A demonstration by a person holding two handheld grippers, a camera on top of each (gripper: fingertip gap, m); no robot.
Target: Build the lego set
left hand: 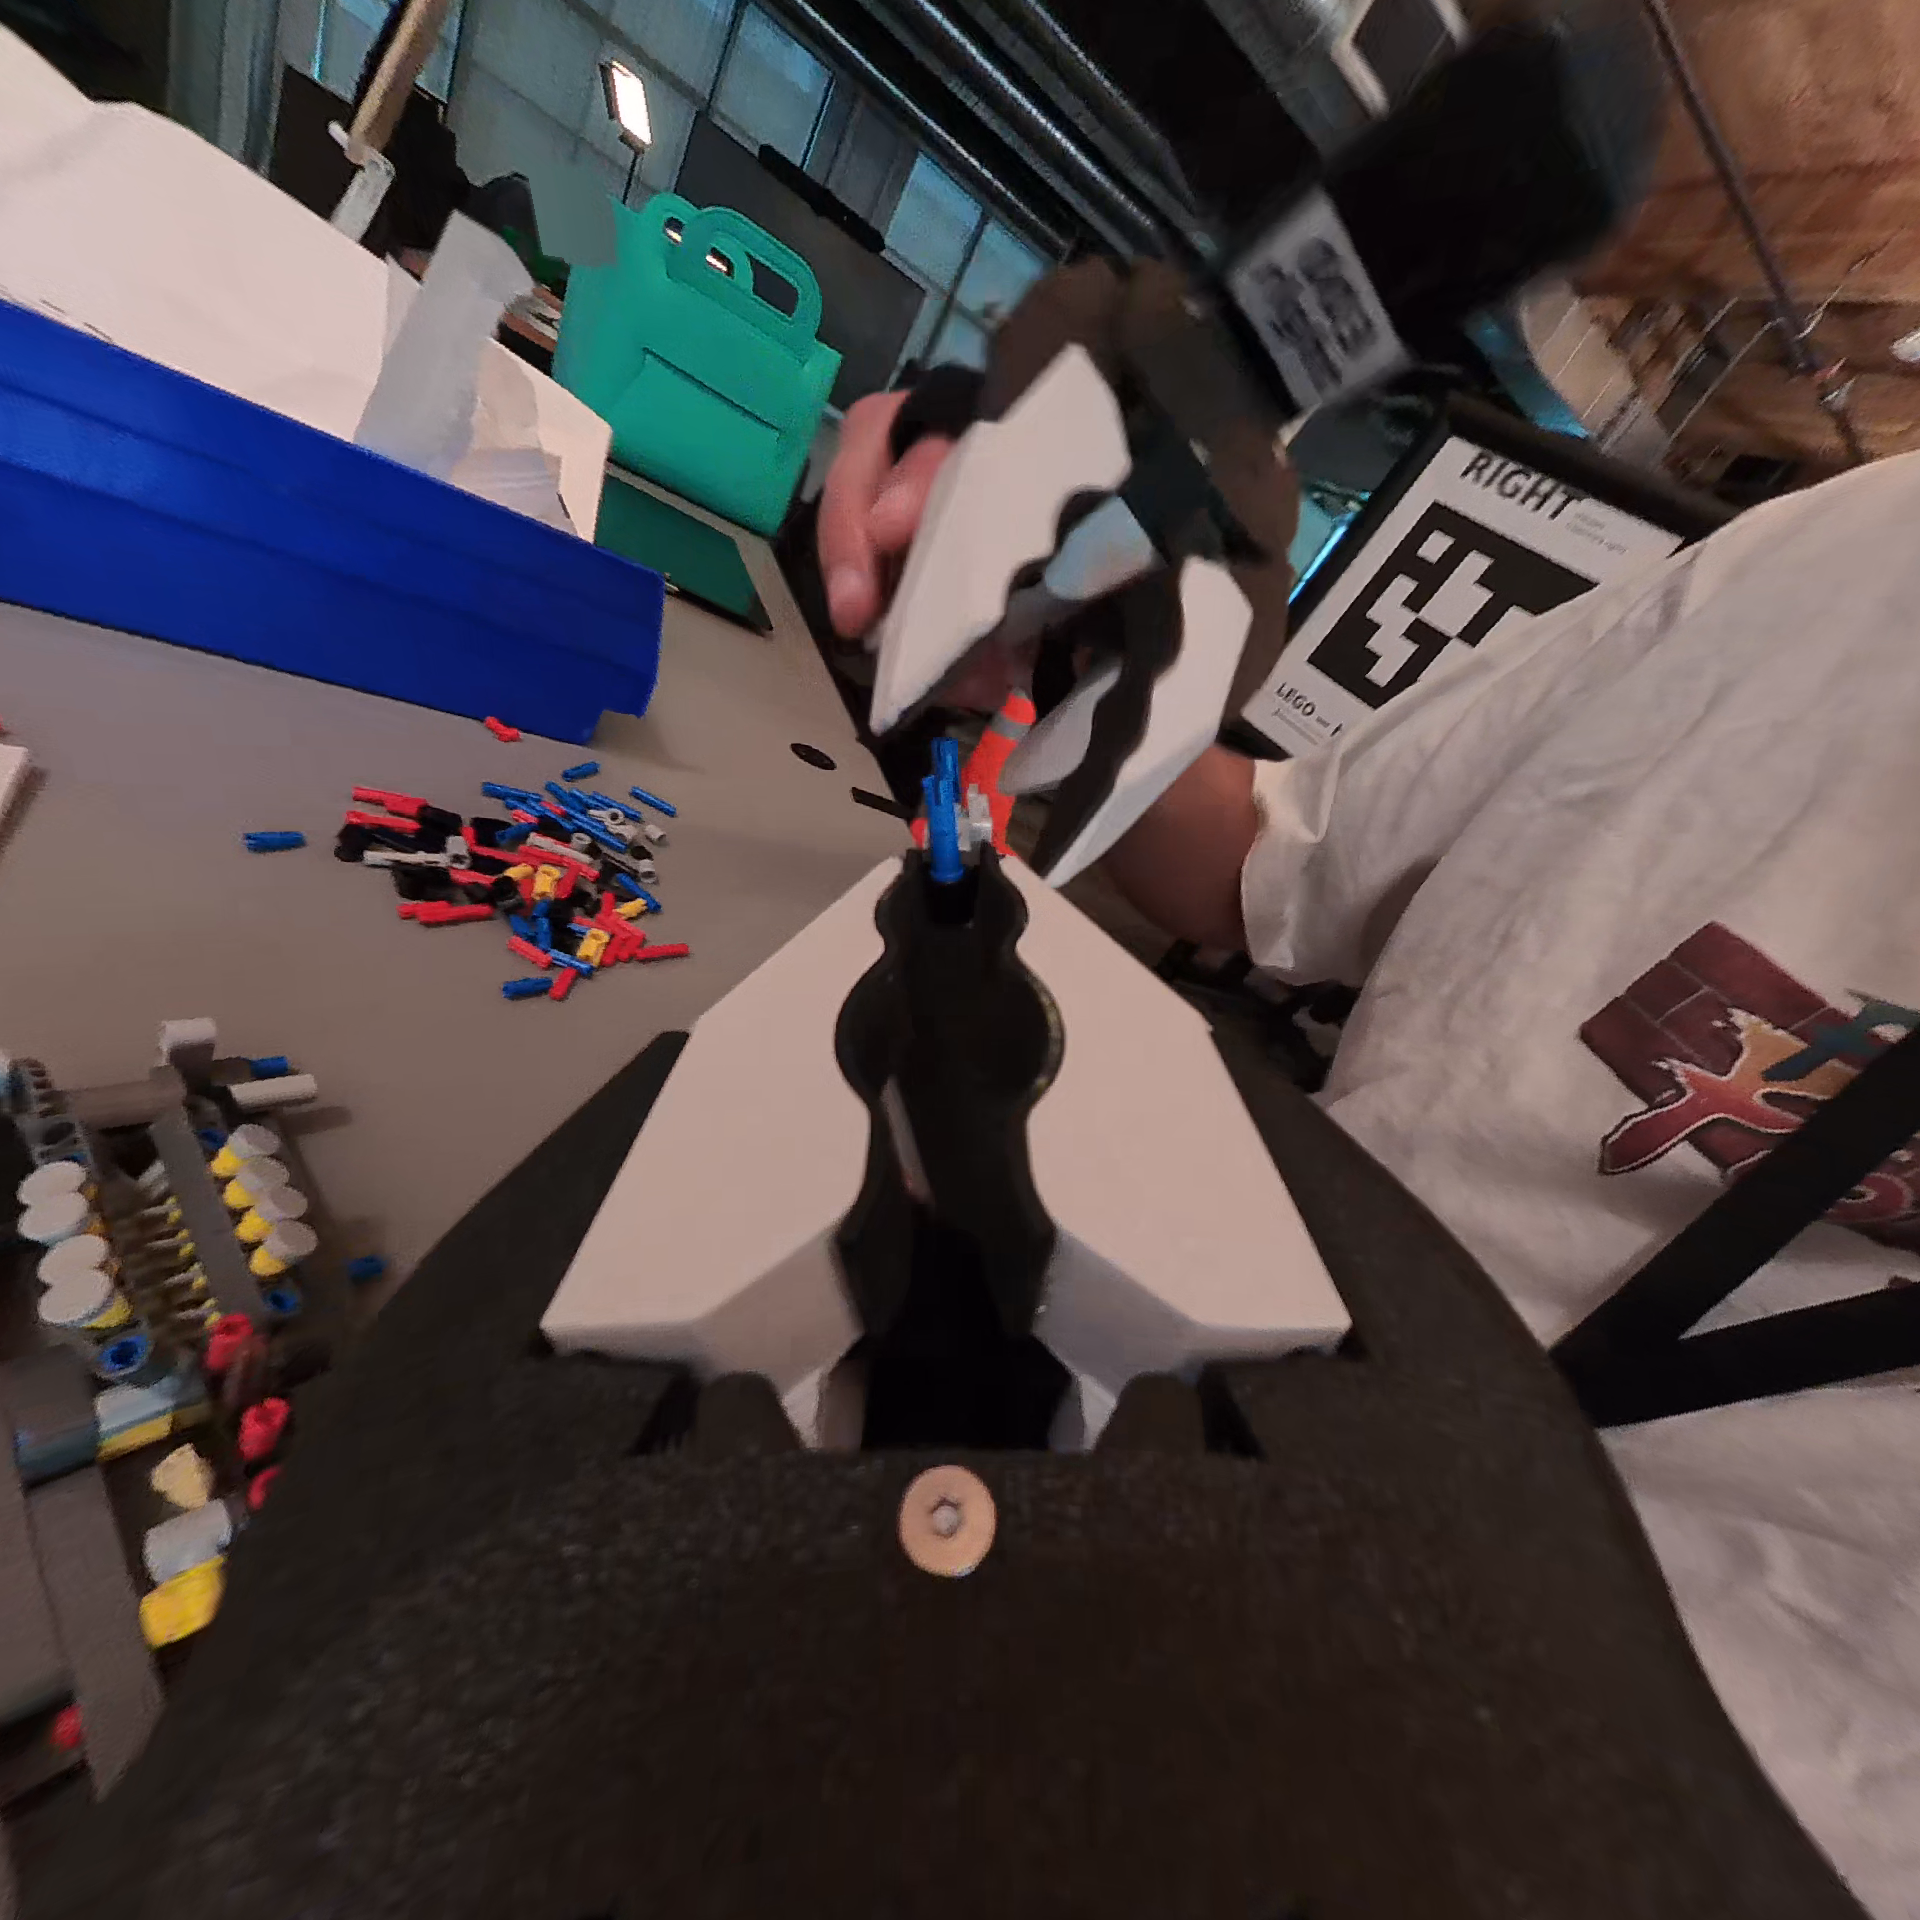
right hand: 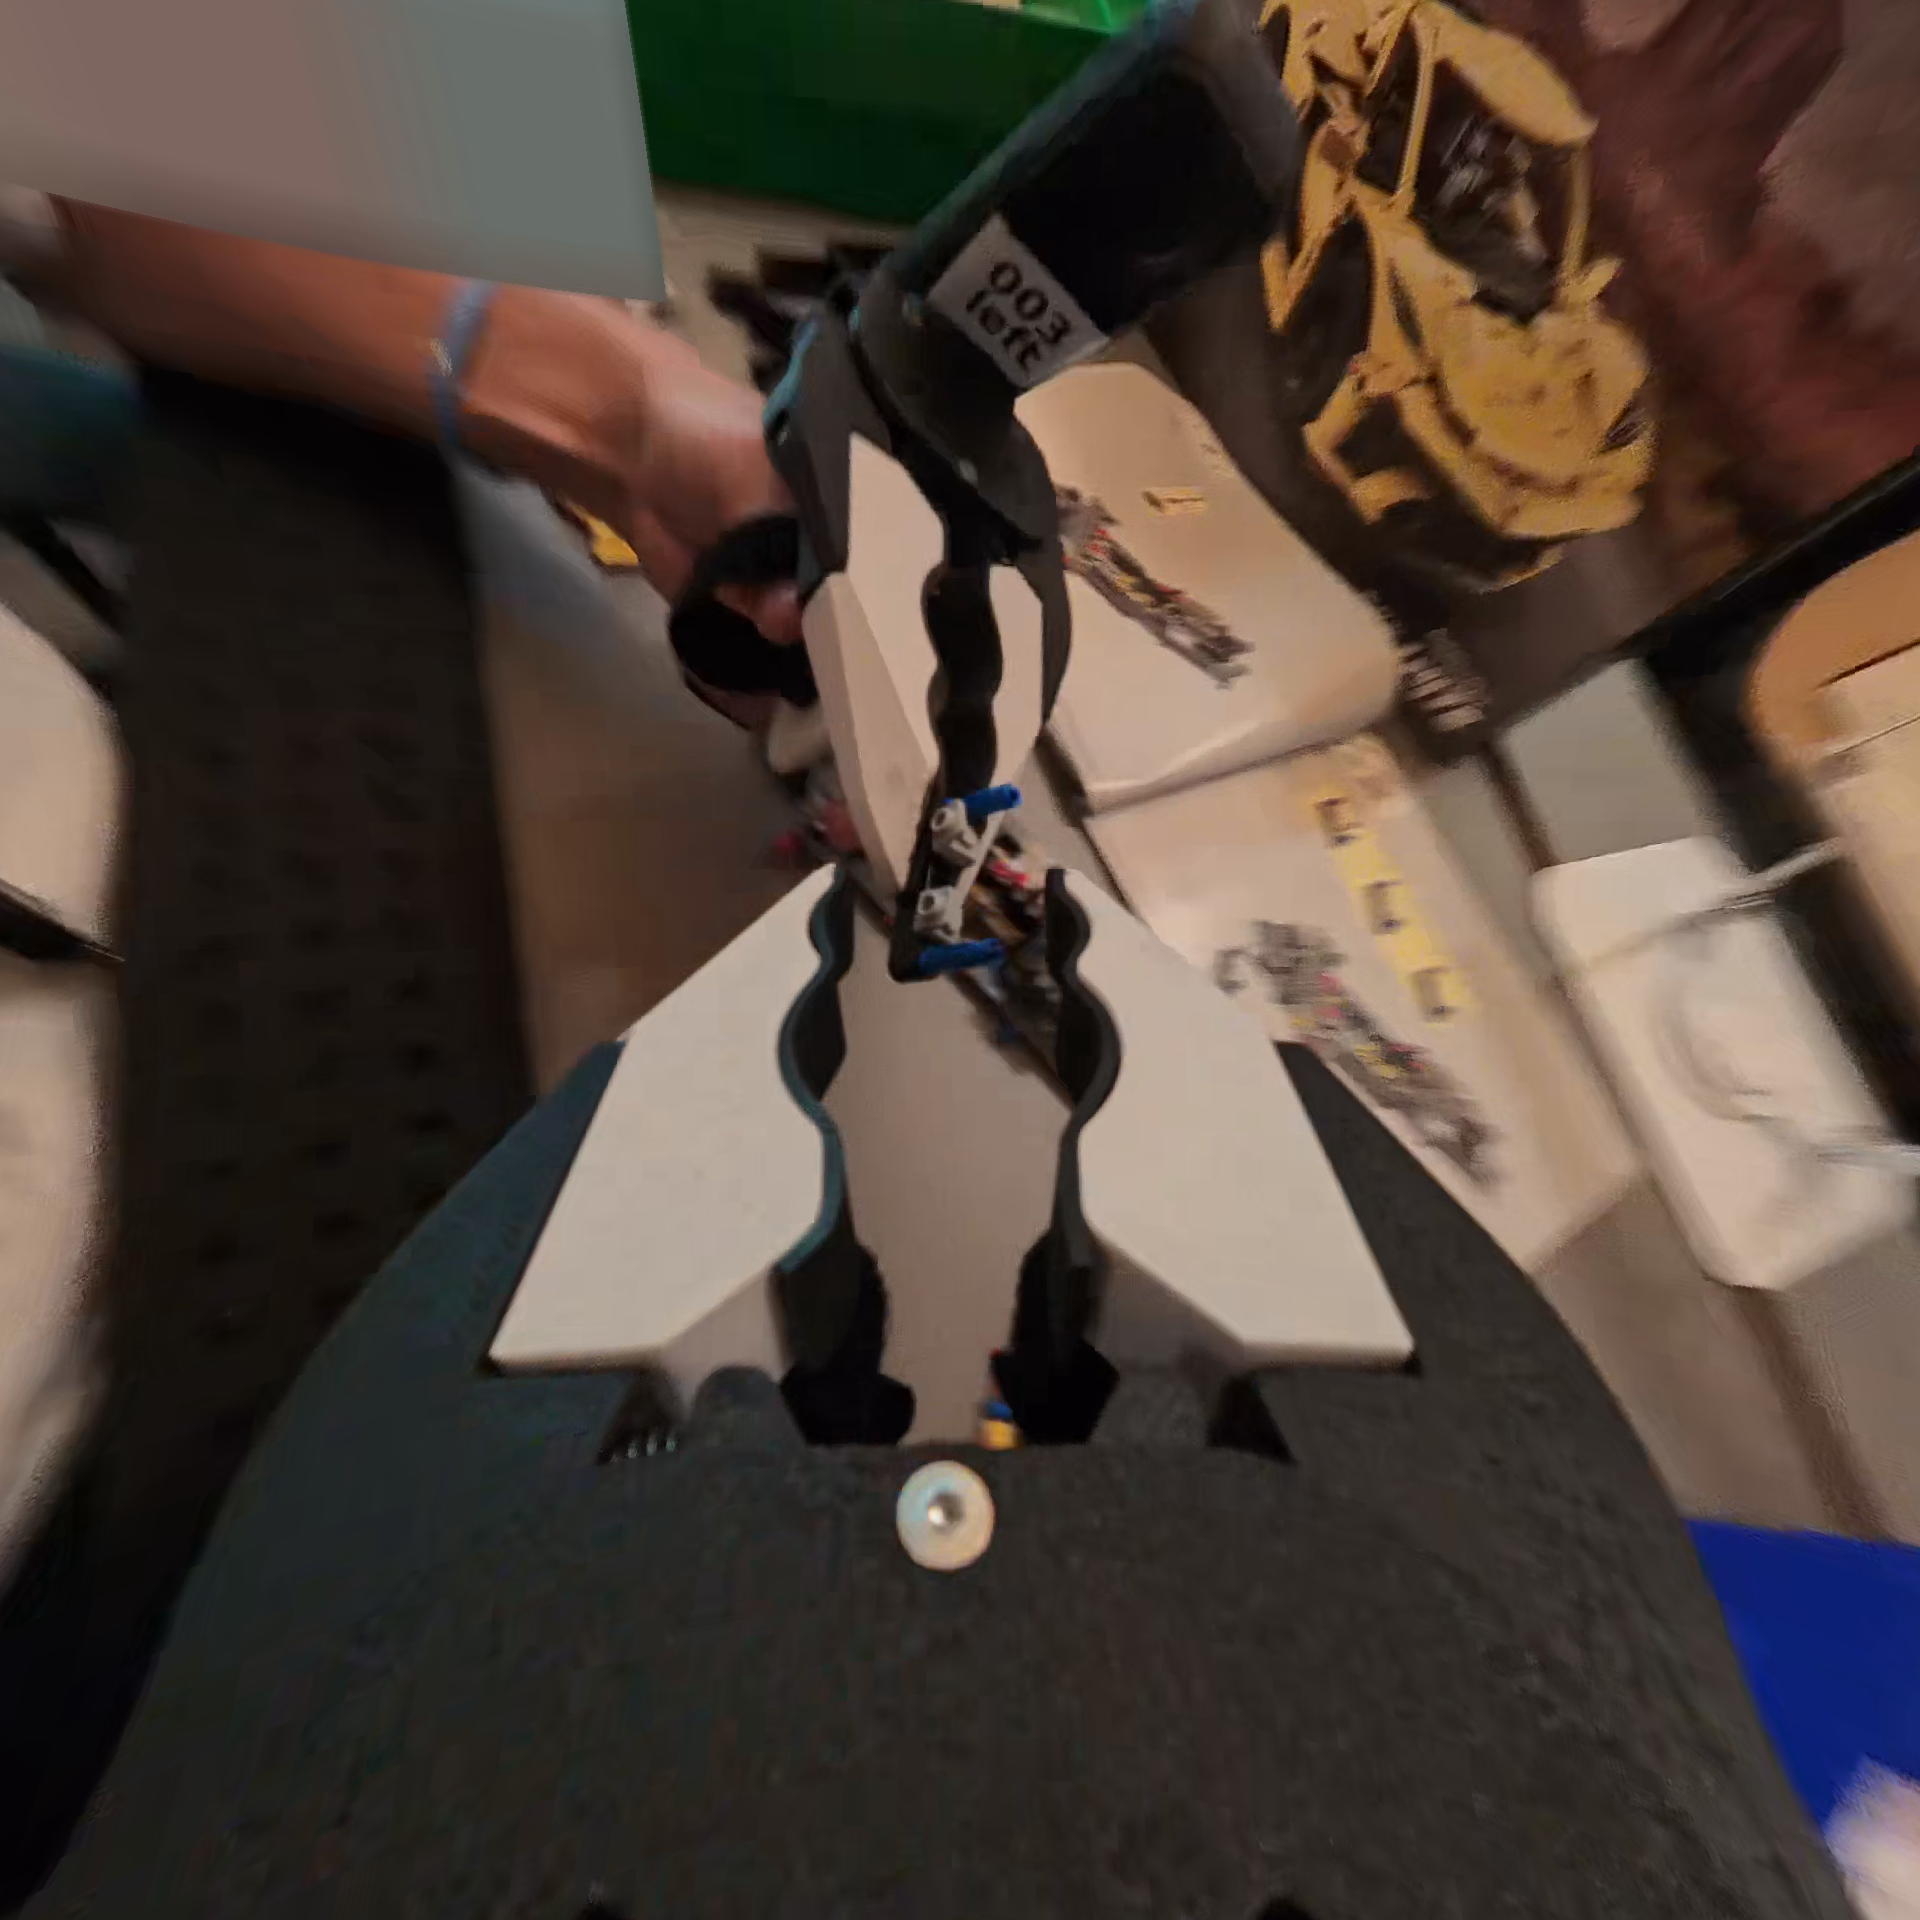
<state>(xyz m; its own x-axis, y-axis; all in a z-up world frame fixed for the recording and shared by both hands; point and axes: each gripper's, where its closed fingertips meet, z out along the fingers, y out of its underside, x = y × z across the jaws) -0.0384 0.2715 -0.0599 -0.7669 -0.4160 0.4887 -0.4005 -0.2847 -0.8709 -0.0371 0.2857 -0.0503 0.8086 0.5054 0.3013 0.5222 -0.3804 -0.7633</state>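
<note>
Your left tongs point(left hand: 945, 873) pinch the beam point(right hand: 951, 883) with 2 blue pins, steadying it; right tongs point(right hand: 951, 914) spread beside it.

Small grey lego beam point(right hand: 951, 871) with blue pins, held aloft.

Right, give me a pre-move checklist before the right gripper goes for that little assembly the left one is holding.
1. Left gripper shut on the small lego assembly: ok.
2. Right gripper open to receive: ok.
3. Assembly between the right fingertips: cannot tell; in the right wrist view it looks just beyond them.
4. Blue pins seated in the grey beam: ok, both stick out.
5. Picture sharp enough to align: not ok, motion blur.
6. Spare parts pile on the table: ok.
</note>
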